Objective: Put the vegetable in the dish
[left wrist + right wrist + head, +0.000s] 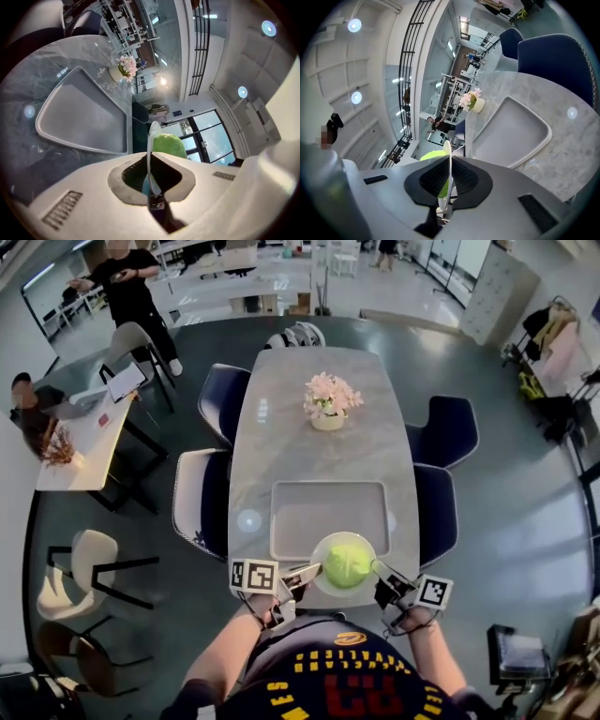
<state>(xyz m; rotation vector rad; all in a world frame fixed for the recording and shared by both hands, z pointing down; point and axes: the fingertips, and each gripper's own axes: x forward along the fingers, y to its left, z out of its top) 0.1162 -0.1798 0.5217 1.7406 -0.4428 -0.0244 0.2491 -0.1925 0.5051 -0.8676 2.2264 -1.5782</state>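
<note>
Head view: the green vegetable [347, 564] already sits in the middle of the glassy round dish [370, 547], so I judge the placing itself done. The left gripper [305, 573] is at the dish's left rim and the right gripper [382, 577] at its right rim, with the dish spanning the gap between them. A grey tray [328, 507] lies just beyond both grippers on the marble table [319, 446] and holds nothing. I cannot tell whether the dish rests on the table or is lifted. Left gripper view: the jaws are pinched onto the thin dish rim [152, 136], seen edge-on, with no gap either side. The vegetable [169, 145] bulges just past the jaw tips, and the tray [79, 115] lies ahead and to one side. Right gripper view: it is the same story, jaws clamped on the rim [447, 150], the vegetable [432, 154] just beyond them, the tray [511, 131] farther out. Handling notes, as judgement: the dish looks thin, stiff, smooth and breakable, so the rim may slip in a two-point pinch. Opposite rim holds suit it, kept level. The vegetable looks round, light and loose in the dish, and is likely to roll if the dish tips.
</note>
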